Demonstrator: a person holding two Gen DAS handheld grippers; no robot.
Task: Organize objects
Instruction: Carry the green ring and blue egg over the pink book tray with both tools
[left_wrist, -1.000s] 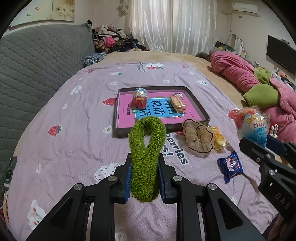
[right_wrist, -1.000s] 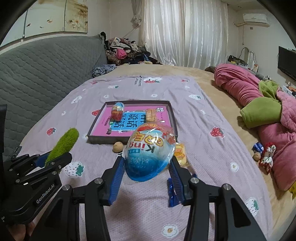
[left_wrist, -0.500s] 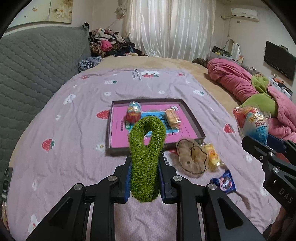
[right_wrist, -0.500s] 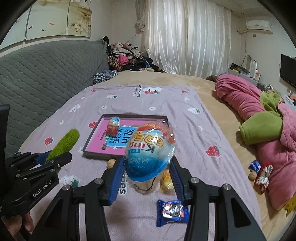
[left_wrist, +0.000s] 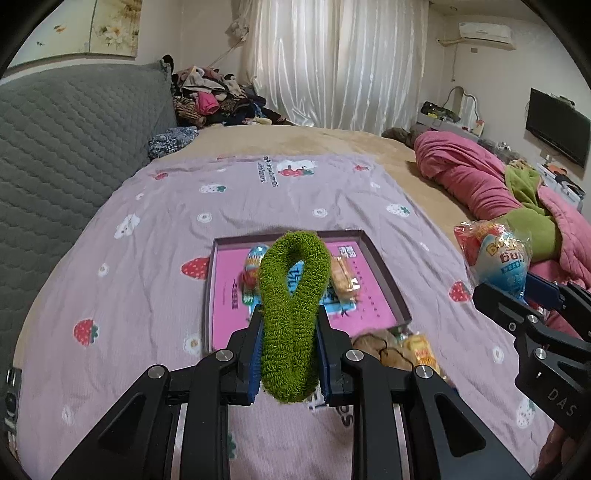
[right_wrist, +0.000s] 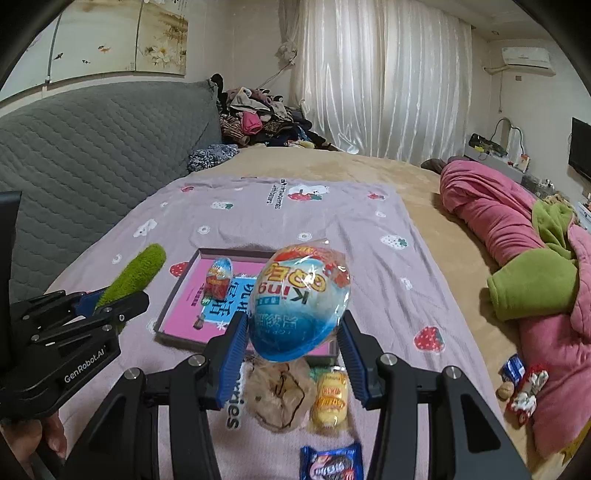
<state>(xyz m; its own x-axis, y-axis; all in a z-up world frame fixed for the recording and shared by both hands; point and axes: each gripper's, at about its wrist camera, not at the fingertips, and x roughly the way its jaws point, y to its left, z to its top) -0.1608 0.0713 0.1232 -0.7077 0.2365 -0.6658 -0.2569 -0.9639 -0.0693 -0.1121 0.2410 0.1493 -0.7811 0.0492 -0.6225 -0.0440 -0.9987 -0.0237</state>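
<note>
My left gripper (left_wrist: 290, 347) is shut on a fuzzy green loop (left_wrist: 292, 310) and holds it in the air above the bed, short of the box. My right gripper (right_wrist: 293, 334) is shut on a big wrapped egg (right_wrist: 299, 304), blue below and red on top, also lifted. Both show from the side in the other view: the green loop (right_wrist: 136, 273) at the left, the egg (left_wrist: 496, 258) at the right. Beyond them lies a shallow box (right_wrist: 177, 293) with a pink floor (left_wrist: 229, 291); in it a smaller wrapped egg (right_wrist: 219, 277) and a yellow snack pack (left_wrist: 343, 282).
On the purple strawberry sheet (left_wrist: 155, 258) near the box's front lie a beige scrunchie (right_wrist: 277, 397), a yellow wrapped sweet (right_wrist: 328, 400) and a blue biscuit pack (right_wrist: 330, 463). A pink and green quilt (right_wrist: 517, 258) is heaped at the right, a grey headboard (left_wrist: 66, 147) at the left.
Both grippers have drawn back and risen with their loads still held. The box and the loose items on the sheet now look smaller and farther off.
</note>
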